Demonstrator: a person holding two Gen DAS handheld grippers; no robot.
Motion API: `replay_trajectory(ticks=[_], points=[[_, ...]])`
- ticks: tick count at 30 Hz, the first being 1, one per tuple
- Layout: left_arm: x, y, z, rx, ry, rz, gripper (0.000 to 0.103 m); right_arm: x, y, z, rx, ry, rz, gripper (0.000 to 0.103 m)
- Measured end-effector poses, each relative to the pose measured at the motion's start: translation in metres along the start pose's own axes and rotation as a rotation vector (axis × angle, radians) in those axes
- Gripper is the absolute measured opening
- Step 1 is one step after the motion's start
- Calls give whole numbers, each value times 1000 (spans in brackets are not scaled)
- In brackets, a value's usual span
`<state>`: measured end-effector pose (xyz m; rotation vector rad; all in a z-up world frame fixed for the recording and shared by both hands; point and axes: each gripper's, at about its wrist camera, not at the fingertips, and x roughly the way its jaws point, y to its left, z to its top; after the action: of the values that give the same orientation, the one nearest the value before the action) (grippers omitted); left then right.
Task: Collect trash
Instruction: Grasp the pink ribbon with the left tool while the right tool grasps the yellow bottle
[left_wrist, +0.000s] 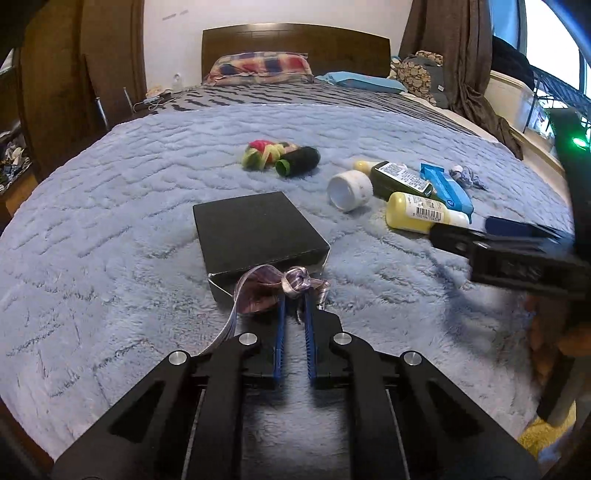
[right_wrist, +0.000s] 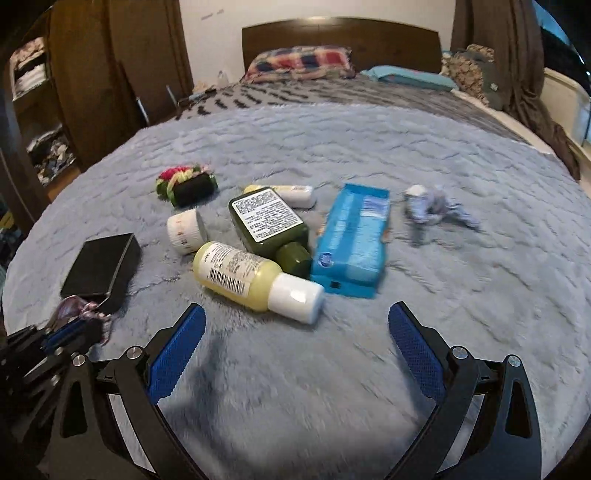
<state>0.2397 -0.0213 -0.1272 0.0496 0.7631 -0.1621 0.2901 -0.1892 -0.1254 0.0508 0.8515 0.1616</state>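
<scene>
My left gripper (left_wrist: 294, 295) is shut on a crumpled clear ribbon wrapper (left_wrist: 271, 286) just in front of a flat black box (left_wrist: 258, 227) on the blue bedspread. It also shows at the left of the right wrist view (right_wrist: 79, 321), by the black box (right_wrist: 101, 267). My right gripper (right_wrist: 295, 314) is open and empty, just short of a yellow bottle with a white cap (right_wrist: 255, 278). Behind the bottle lie a dark green bottle (right_wrist: 271, 223), a blue packet (right_wrist: 352, 240), a white jar (right_wrist: 184, 230), a small white tube (right_wrist: 295, 194) and a crumpled blue-white wrapper (right_wrist: 432, 208).
A colourful yarn bundle with a dark roll (left_wrist: 282, 157) lies further up the bed (left_wrist: 110, 184). Pillows (left_wrist: 258, 68) and a headboard are at the far end. A wardrobe (right_wrist: 74, 92) stands left, curtains and a window ledge right.
</scene>
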Motion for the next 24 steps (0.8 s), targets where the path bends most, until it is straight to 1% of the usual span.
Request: replay_trajectory(ticks=[3, 4, 5, 7, 9, 11, 13, 16, 20, 24], points=[[-1, -1, -2, 14, -5, 2, 8, 7, 2, 5, 6, 22, 21, 99], [0, 0, -2, 13, -6, -1, 8, 5, 4, 5, -3, 19, 29, 97], [0, 0, -3, 10, -7, -3, 8, 4, 6, 4, -14, 17, 38, 91], [-1, 2, -3, 5, -10, -10, 8, 2, 15, 1, -35, 27, 66, 87], [0, 3, -3, 0, -11, -14, 8, 1, 24, -2, -63, 31, 72, 83], [0, 4, -3, -4, -12, -17, 8, 0, 31, -4, -78, 40, 111, 73], [0, 6, -3, -8, -14, -19, 8, 0, 38, -4, -97, 41, 124, 68], [0, 9, -4, -15, -14, -23, 8, 7, 43, 1, -108, 41, 94, 68], [0, 9, -5, -11, -15, -24, 8, 20, 43, 14, -85, 52, 79, 69], [2, 11, -5, -18, -12, -34, 8, 30, 47, 25, -100, 59, 53, 70]])
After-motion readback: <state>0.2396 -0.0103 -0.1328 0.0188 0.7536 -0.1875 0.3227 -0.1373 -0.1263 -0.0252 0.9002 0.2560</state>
